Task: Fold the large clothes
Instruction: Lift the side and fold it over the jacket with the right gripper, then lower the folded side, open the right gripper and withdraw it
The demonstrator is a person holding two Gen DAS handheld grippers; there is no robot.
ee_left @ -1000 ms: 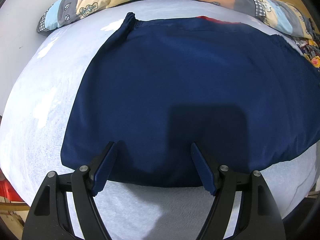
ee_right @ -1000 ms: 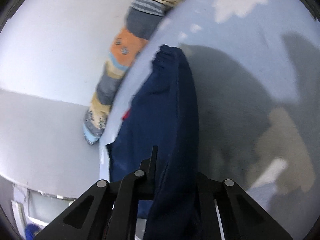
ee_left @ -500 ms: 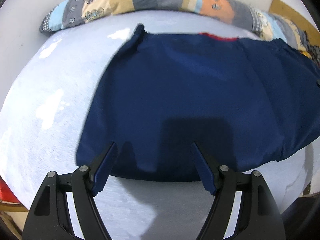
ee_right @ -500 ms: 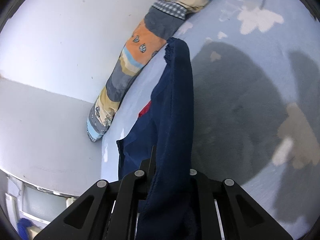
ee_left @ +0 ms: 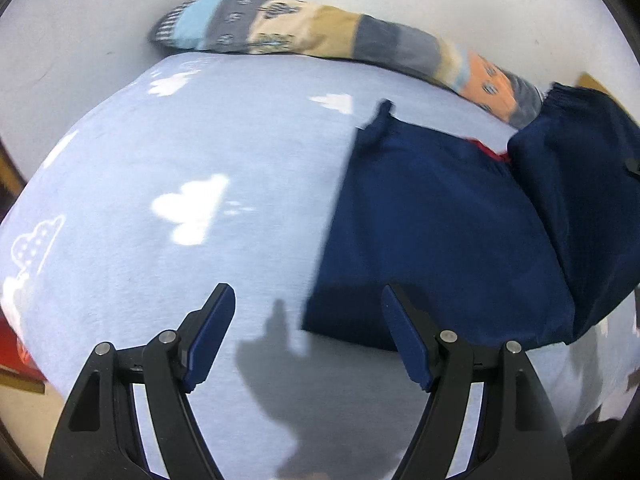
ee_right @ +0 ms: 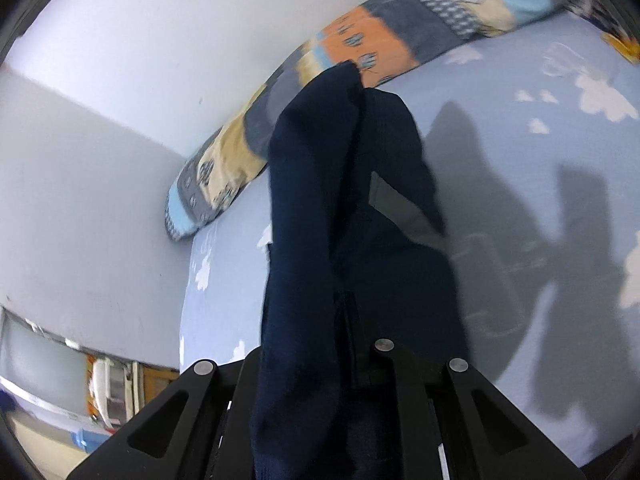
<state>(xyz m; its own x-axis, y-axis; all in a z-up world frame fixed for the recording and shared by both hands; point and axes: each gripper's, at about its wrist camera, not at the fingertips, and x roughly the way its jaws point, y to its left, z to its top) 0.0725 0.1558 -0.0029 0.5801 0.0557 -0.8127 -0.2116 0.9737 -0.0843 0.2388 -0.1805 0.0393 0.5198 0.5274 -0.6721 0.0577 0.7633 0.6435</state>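
A large navy garment (ee_left: 440, 232) lies on the light blue bed sheet (ee_left: 200, 160) at the right of the left wrist view, with a red label showing at its collar. Its right sleeve (ee_left: 580, 200) is lifted and carried over the body. My left gripper (ee_left: 308, 320) is open and empty, low over the sheet just left of the garment's near corner. My right gripper (ee_right: 344, 344) is shut on the navy sleeve (ee_right: 320, 200), which drapes over the fingers and hides them.
A long patchwork pillow (ee_left: 340, 48) lies along the wall at the far edge of the bed; it also shows in the right wrist view (ee_right: 360, 60). White walls stand behind. A red object (ee_left: 16, 352) sits beyond the bed's left edge.
My left gripper has swung left, off the garment's hem and over bare sheet. My right gripper has lifted the sleeve higher and carried it across over the body.
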